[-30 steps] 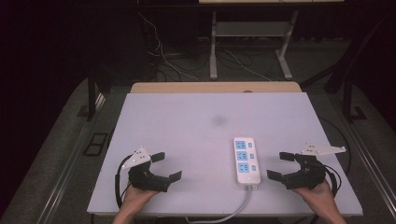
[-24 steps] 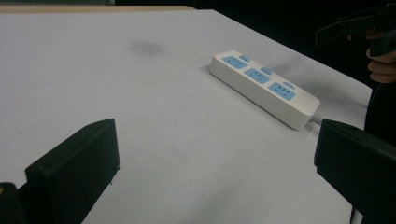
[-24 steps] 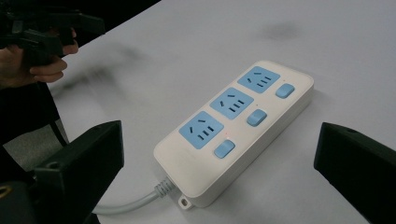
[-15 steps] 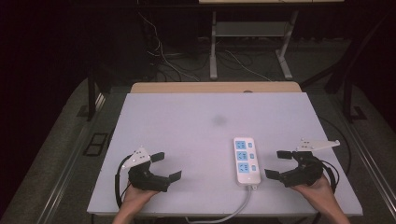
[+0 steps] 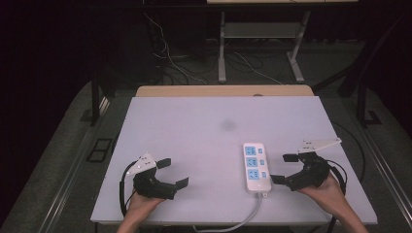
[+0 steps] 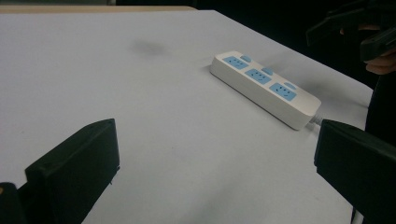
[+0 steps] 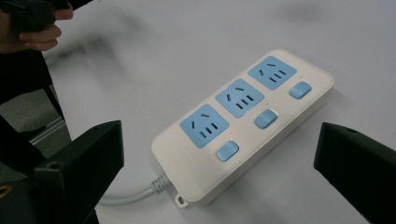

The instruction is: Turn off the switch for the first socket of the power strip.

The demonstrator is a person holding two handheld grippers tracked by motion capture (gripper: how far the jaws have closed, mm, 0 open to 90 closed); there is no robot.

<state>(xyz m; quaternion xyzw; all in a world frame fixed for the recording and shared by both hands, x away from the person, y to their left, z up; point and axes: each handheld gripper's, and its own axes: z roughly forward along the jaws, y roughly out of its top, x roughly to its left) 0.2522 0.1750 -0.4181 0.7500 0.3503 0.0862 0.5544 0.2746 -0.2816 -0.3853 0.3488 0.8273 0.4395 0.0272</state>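
Near front edge of pale grey table (image 5: 194, 126), right of centre: white plastic three-socket power strip with blue switches (image 5: 256, 166), flat. Rigid, light, smooth; likely best gripped across long sides. Left gripper (image 5: 169, 174), right gripper (image 5: 283, 168): wide open, empty.

Table (image 5: 194, 126) lit bright, surroundings dark, pics slightly soft.

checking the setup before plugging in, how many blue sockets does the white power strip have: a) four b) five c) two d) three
d, the power strip shows three blue socket faces in a row in the right gripper view, each with a small blue switch beside it; the high view shows the same three.
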